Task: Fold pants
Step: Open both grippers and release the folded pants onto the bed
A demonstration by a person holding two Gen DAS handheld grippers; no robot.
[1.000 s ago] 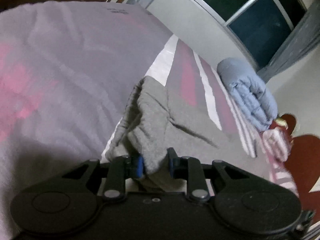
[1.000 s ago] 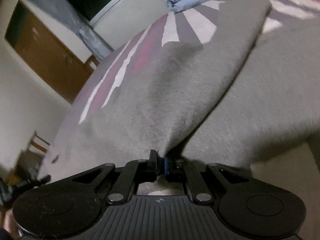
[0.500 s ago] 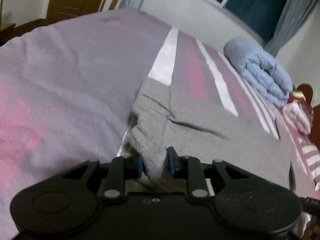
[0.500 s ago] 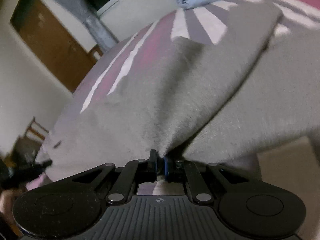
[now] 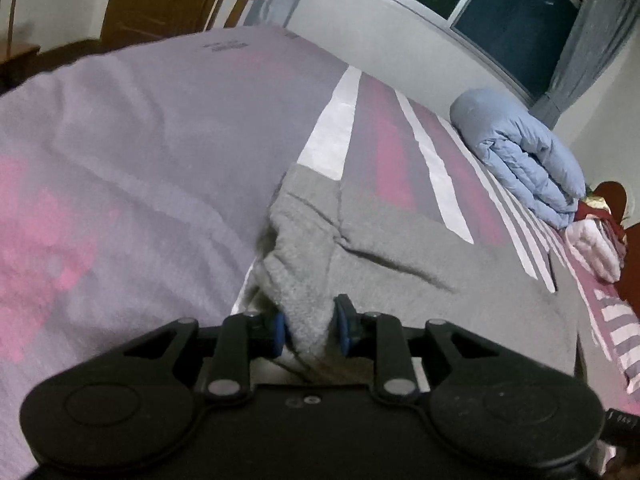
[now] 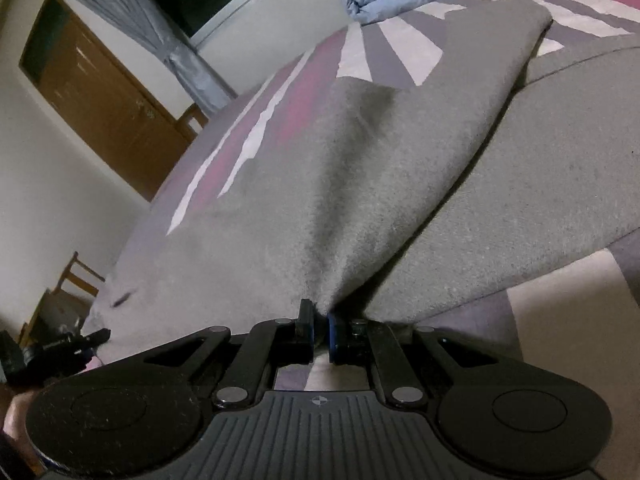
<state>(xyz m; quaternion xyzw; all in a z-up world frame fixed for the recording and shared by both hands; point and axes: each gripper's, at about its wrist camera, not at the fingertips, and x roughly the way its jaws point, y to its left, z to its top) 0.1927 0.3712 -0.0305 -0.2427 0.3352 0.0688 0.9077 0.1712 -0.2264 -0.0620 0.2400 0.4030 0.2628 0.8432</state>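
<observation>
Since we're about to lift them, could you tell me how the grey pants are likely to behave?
Probably floppy: the grey pants drape in folds from the right gripper. Likely grippy, not slippery, given the fuzzy fleece bunched in the left gripper.

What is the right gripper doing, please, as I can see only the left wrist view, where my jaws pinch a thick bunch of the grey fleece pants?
Observer: The right gripper is shut on a thin pinch of the same grey fleece pants, and the cloth fans out from its jaws.
Operator: Does that view show my left gripper?
Observer: Yes, the left gripper shows at the picture's left edge, beside the edge of the pants.
Operator: Is there anything else on that side?
Observer: A brown wooden door stands in the wall beyond the striped bedcover.
</observation>
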